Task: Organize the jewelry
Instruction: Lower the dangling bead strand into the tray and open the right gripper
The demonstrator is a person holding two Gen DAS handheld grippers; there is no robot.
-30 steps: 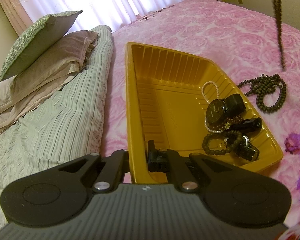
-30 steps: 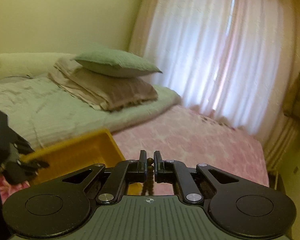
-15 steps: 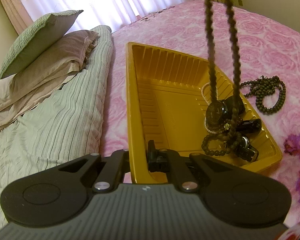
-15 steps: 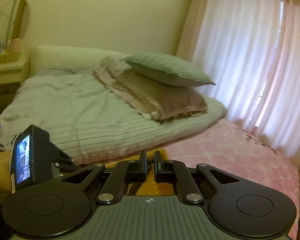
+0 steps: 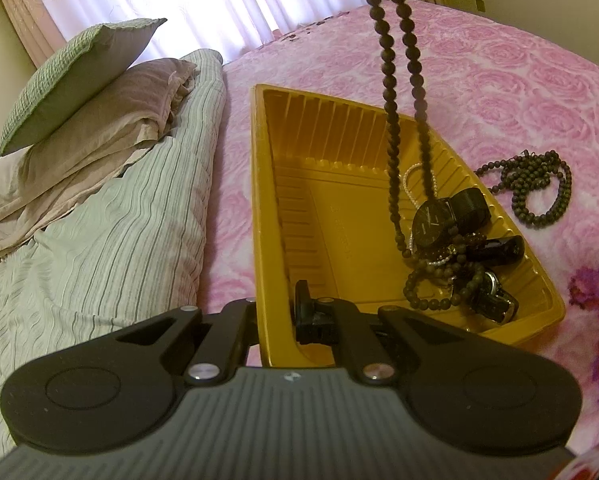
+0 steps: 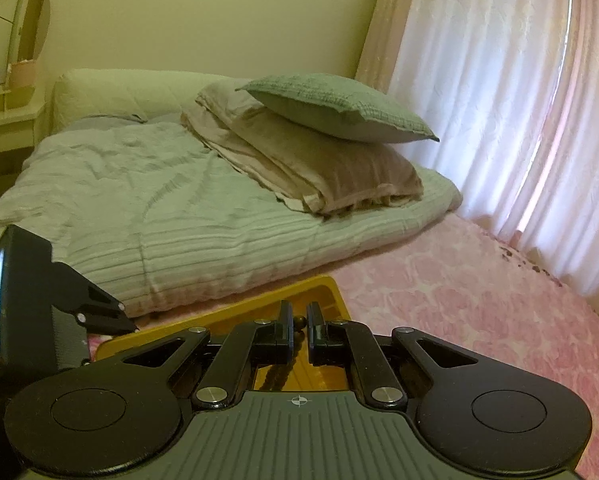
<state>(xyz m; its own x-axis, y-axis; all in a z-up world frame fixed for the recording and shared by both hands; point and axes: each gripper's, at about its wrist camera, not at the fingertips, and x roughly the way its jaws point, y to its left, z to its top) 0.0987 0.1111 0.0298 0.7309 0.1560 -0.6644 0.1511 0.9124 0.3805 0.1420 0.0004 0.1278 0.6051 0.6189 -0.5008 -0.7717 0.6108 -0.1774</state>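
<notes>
Dark bead necklace between right hand-held gripper fingers.

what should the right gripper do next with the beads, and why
Probably lower a little, then open. The right gripper pinches the bead necklace, which hangs over the yellow tray, its lower end already among the watches.

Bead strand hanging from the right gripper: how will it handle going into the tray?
Likely floppy: the bead strand hangs in a slack double line from the right gripper, shut on a bead. It will probably swing and pile up rather than lie straight. Its low end sits among the watches in the tray, so it may tangle or snag there.
</notes>
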